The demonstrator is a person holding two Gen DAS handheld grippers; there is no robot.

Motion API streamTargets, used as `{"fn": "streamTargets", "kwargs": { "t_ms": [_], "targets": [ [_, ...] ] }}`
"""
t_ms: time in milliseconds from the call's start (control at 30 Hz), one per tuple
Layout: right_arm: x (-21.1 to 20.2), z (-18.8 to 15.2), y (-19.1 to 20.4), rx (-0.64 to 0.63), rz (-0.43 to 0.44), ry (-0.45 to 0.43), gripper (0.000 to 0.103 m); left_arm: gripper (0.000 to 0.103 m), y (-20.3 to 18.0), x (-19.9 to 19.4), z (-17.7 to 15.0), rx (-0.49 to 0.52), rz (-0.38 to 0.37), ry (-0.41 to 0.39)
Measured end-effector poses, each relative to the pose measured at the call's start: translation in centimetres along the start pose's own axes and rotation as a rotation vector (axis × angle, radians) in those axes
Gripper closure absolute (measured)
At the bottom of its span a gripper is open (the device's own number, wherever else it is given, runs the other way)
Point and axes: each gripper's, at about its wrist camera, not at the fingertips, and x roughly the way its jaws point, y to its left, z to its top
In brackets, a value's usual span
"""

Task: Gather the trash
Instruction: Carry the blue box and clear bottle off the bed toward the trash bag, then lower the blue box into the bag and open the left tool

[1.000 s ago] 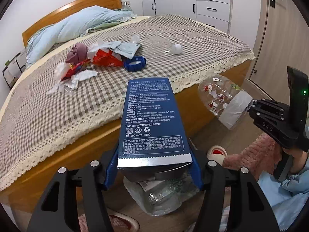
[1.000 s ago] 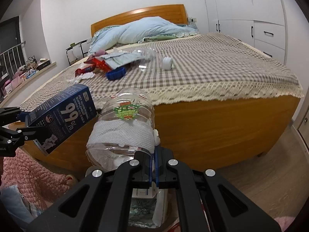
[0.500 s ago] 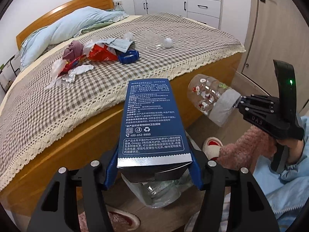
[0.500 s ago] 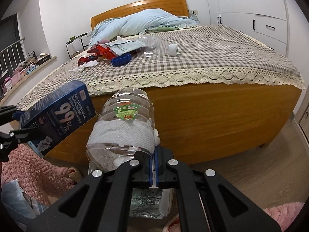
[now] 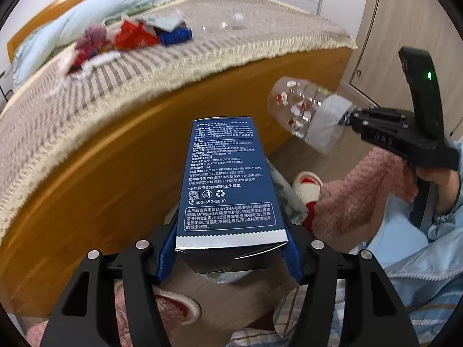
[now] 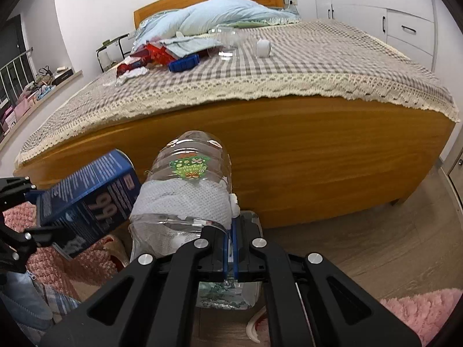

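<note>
Both lowered | left hand-held gripper [image 5: 228, 256] clamps blue carton [image 5: 227, 179] | right [image 6: 230, 256] pinches cut clear bottle [image 6: 185, 199]

Left hand-held gripper [image 5: 231, 256] clamped wide, right hand-held gripper [image 6: 230, 248] pinched, both angled downward.

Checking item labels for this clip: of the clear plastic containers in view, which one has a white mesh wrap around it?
The cut-open clear bottle pinched in the right tongs, with a green sticker above the wrap. The clear containers on the bed show no such wrap.
</note>
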Motion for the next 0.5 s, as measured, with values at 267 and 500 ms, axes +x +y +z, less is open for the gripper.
{"fn": "streamTargets", "kwargs": {
  "t_ms": [267,500],
  "targets": [
    [3.1,-1.0,0.5,-0.037,-0.013,0.150,0.101,0.045,-0.3,4.7,-0.6,0.047,-0.035,0.143],
    [8.8,-2.7,-0.1,-0.060,-0.034,0.401,0.101,0.045,-0.9,10.1,-1.2,0.059,-0.134,0.292]
  ]
}}
